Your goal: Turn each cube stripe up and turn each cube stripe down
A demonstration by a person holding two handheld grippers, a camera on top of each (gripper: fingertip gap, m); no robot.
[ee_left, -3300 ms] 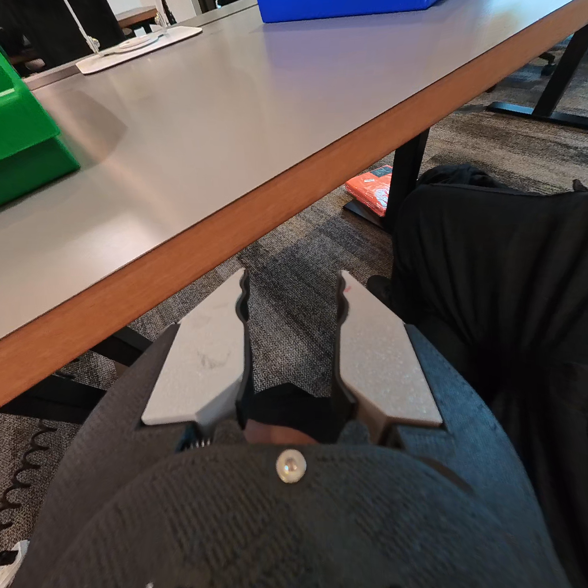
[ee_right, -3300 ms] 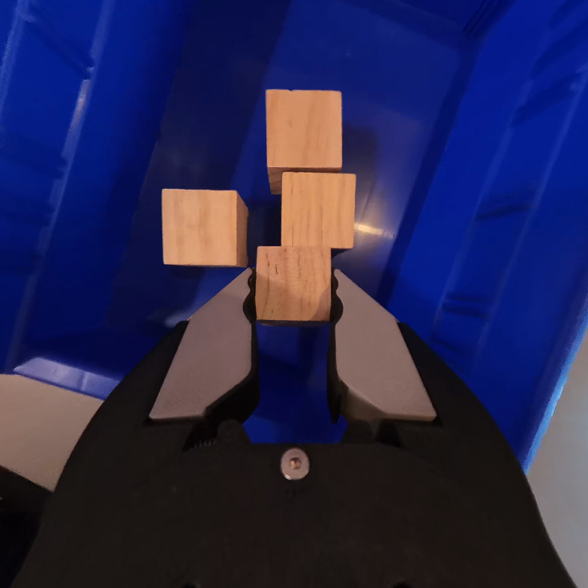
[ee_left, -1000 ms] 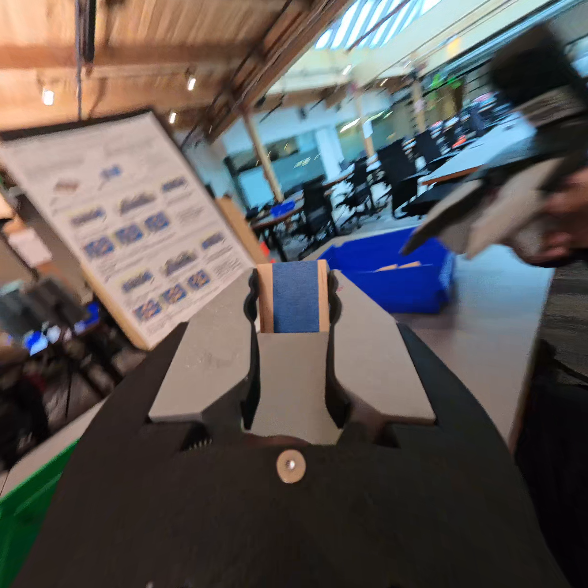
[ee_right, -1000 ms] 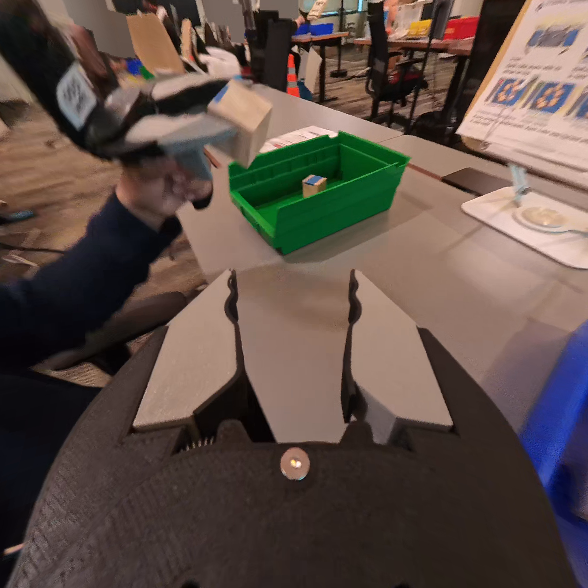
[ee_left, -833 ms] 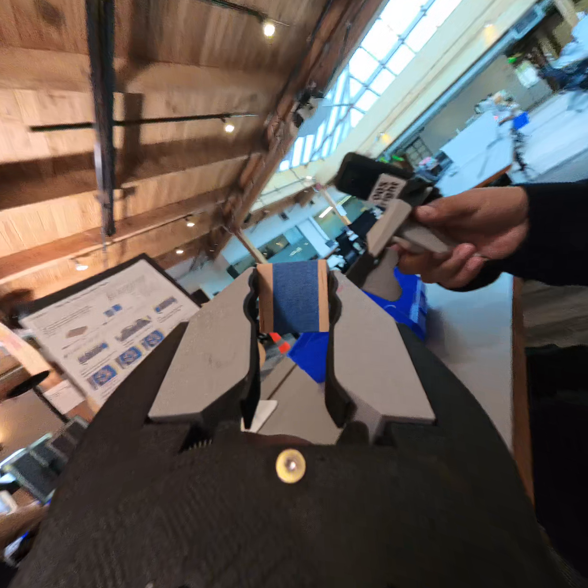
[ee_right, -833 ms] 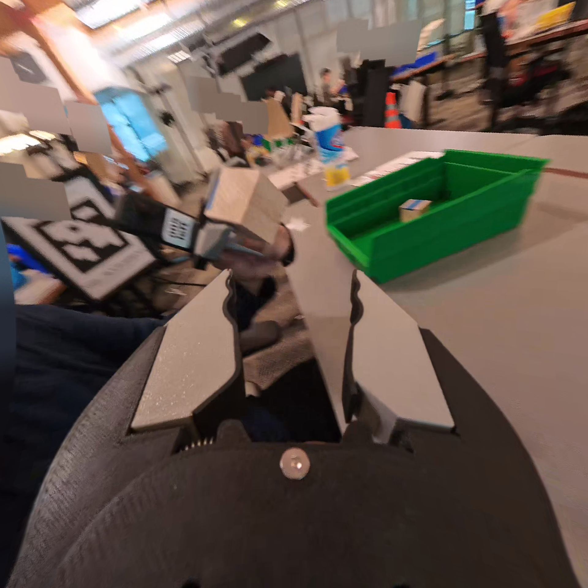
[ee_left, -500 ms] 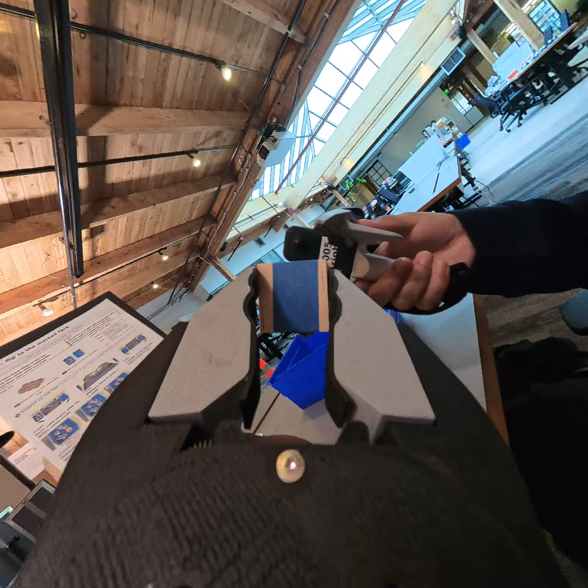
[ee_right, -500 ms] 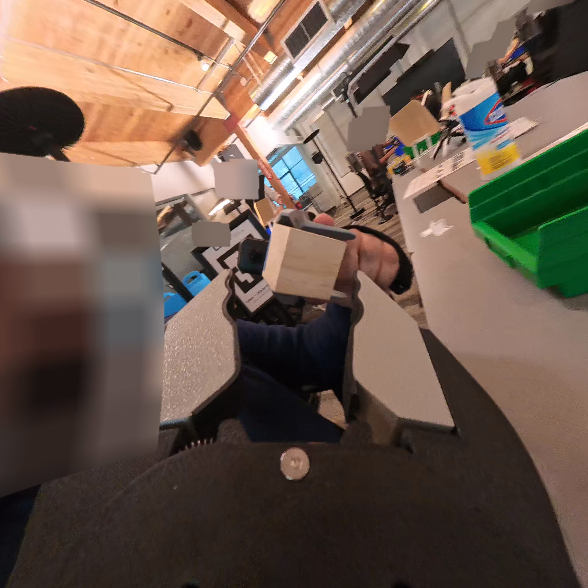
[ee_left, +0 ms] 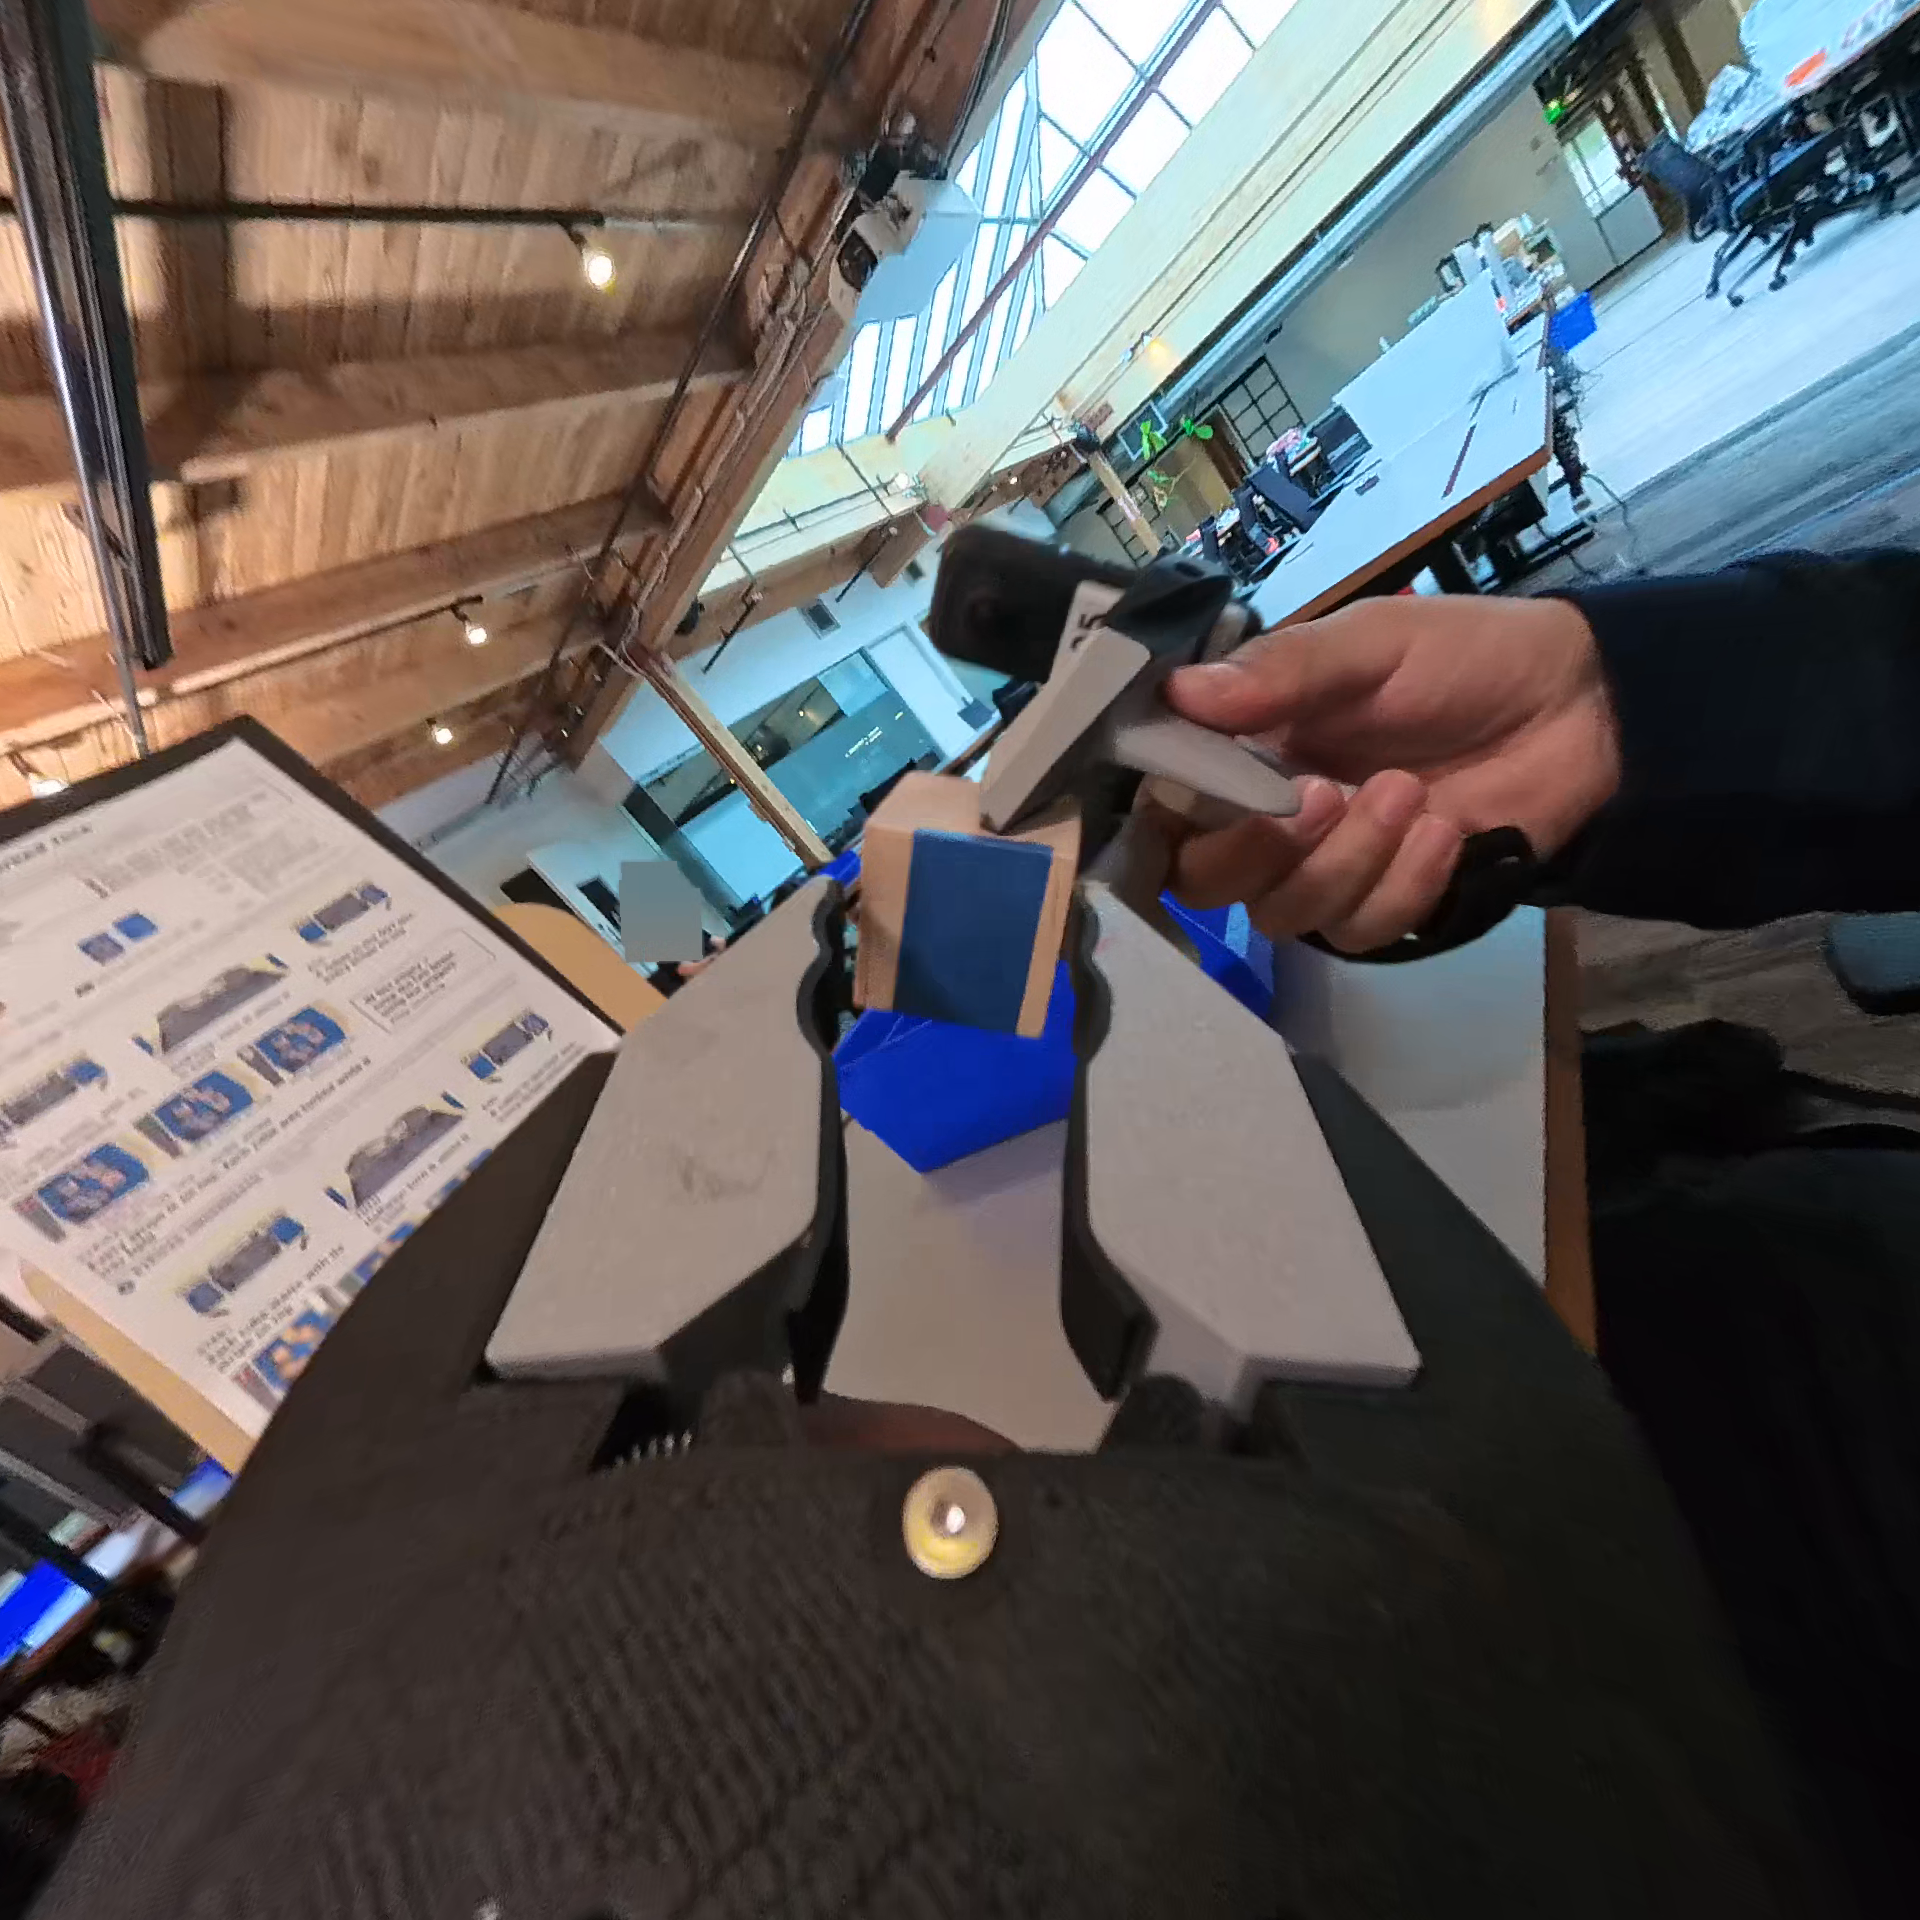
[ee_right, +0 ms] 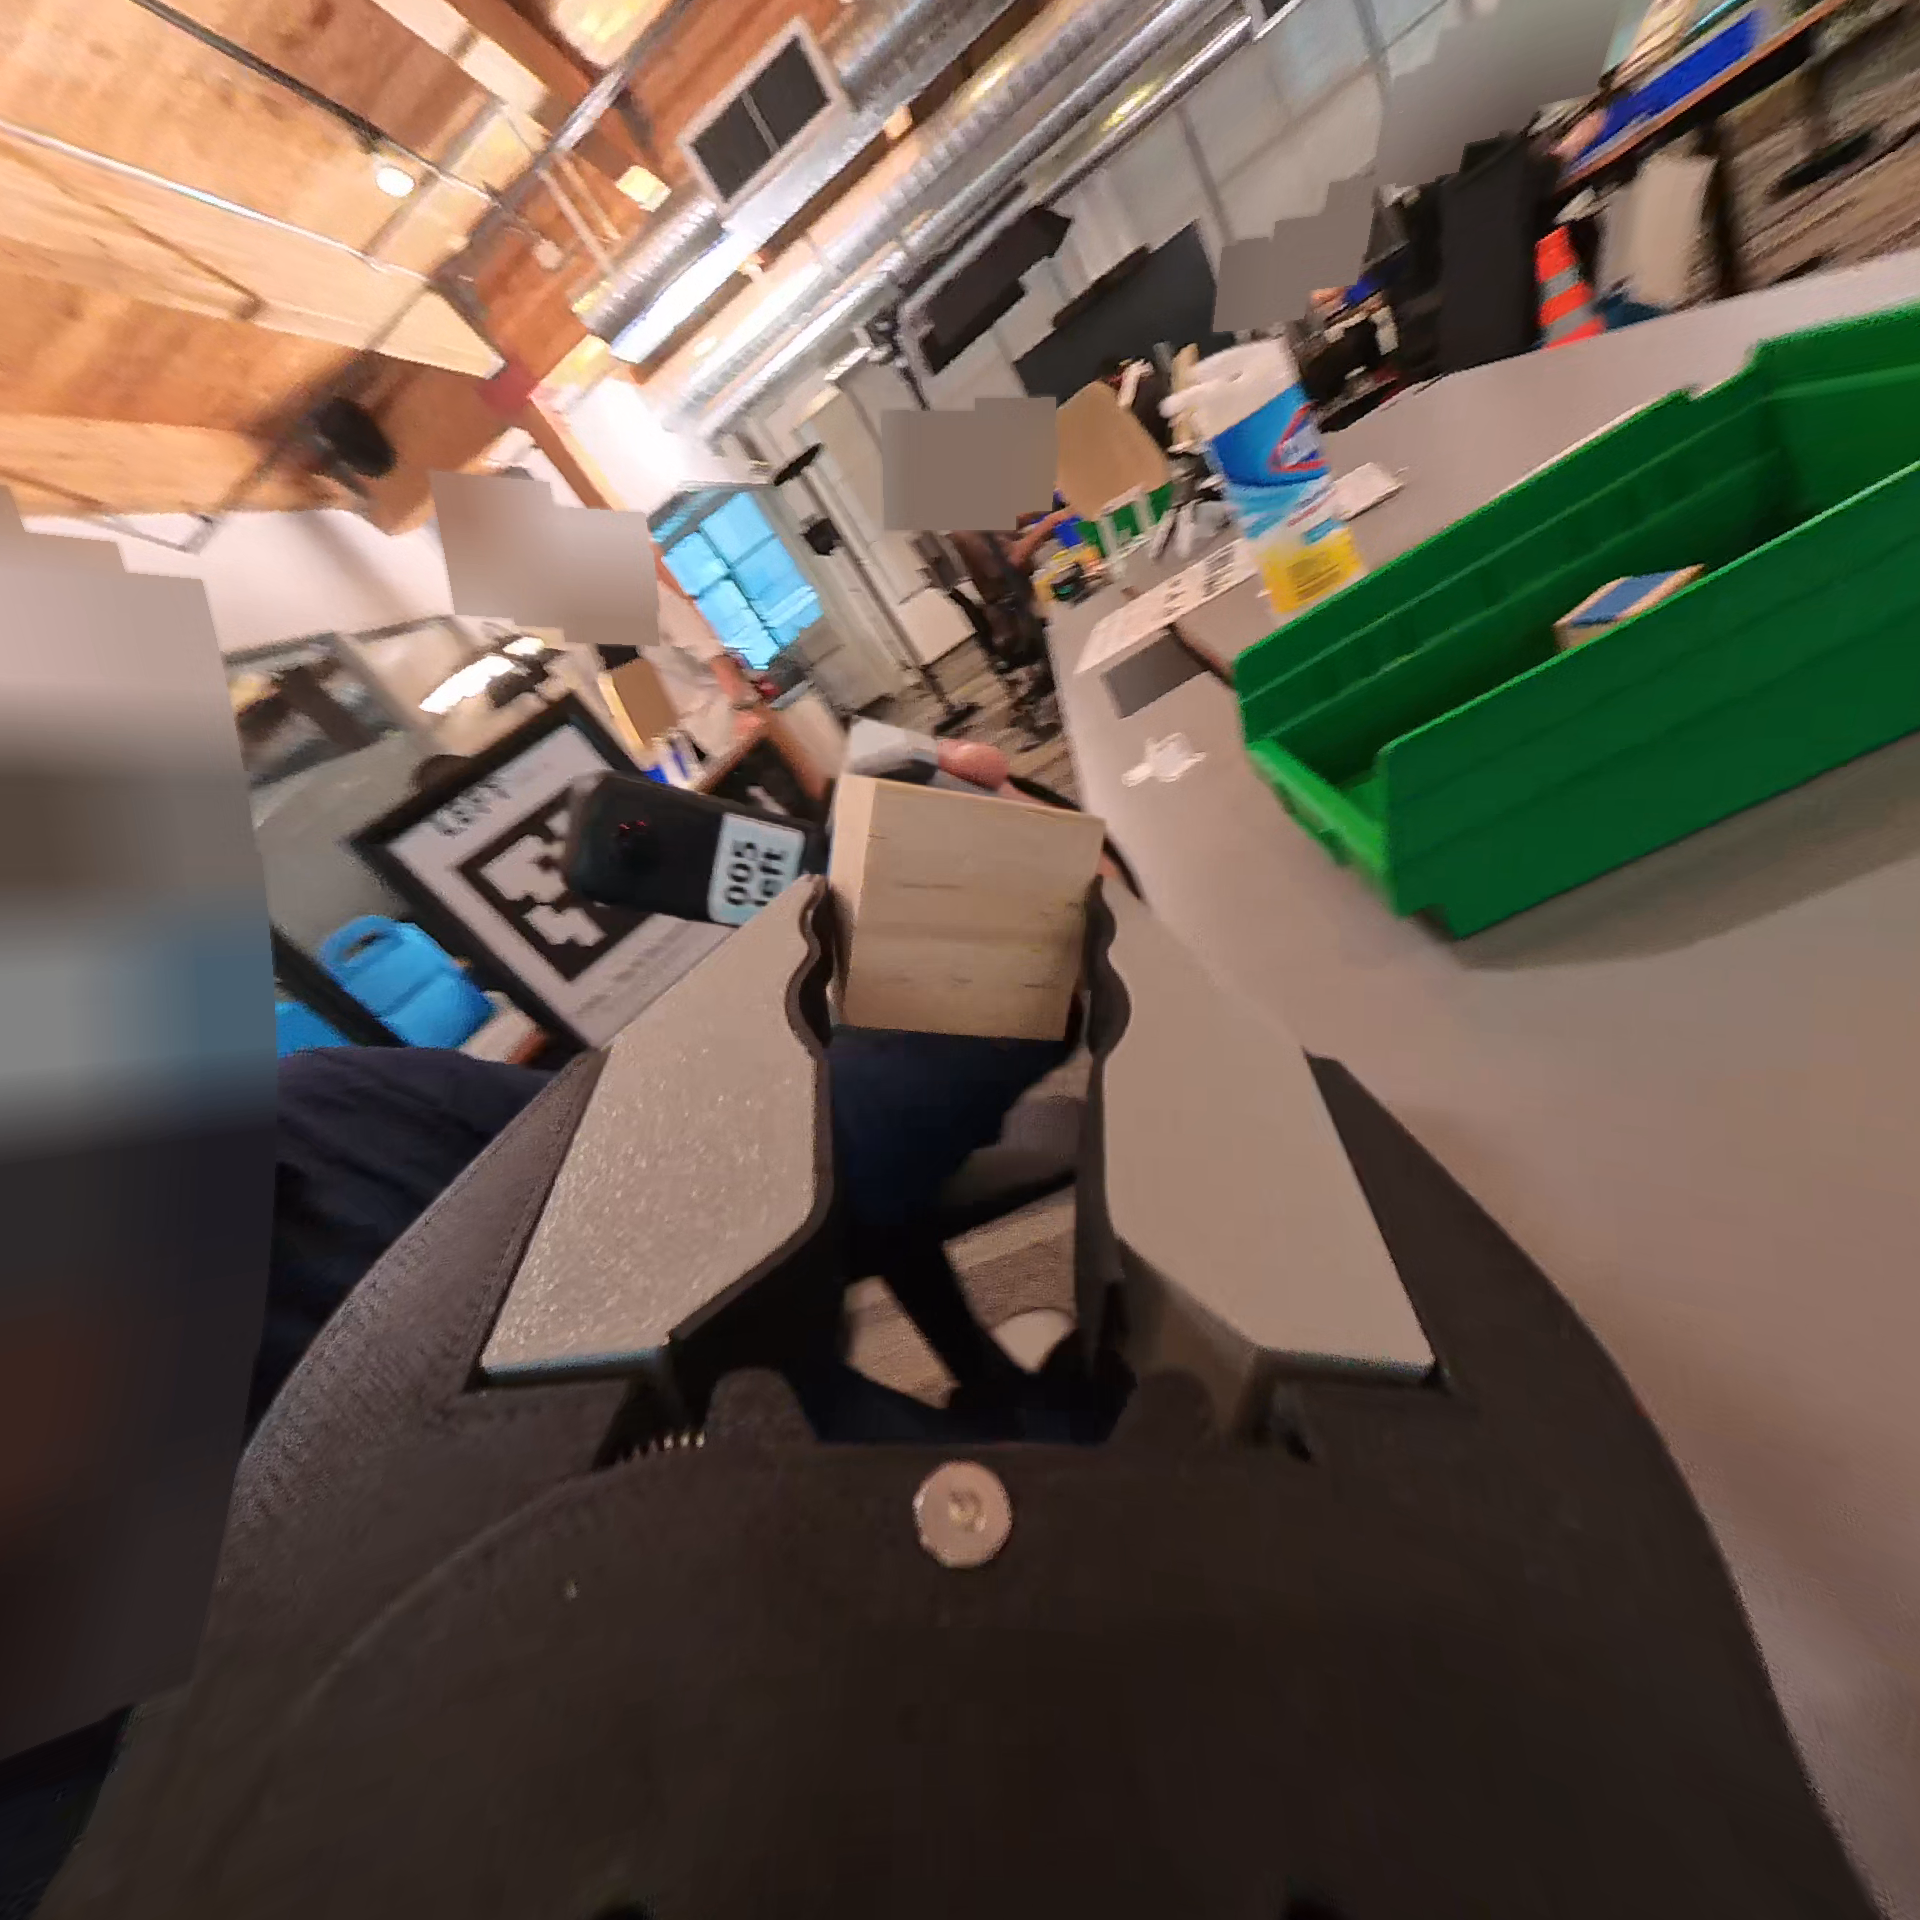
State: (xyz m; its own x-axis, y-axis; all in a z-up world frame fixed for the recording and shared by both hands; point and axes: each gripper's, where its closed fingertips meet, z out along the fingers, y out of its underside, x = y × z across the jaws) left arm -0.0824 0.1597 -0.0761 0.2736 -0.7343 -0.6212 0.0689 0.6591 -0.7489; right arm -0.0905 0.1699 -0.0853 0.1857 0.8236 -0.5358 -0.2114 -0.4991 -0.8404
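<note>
While the left gripper [ee_left: 950, 940] stands slightly parted, loose around the wooden cube [ee_left: 971, 935], the right gripper [ee_right: 961, 940] clamps it mid-air, blue stripe toward the left camera. Half a second ago: left clamped, right wide apart.

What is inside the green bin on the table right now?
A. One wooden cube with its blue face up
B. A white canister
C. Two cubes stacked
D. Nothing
A: the right wrist view shows a single wooden cube lying in the green bin, blue face upward.
</note>
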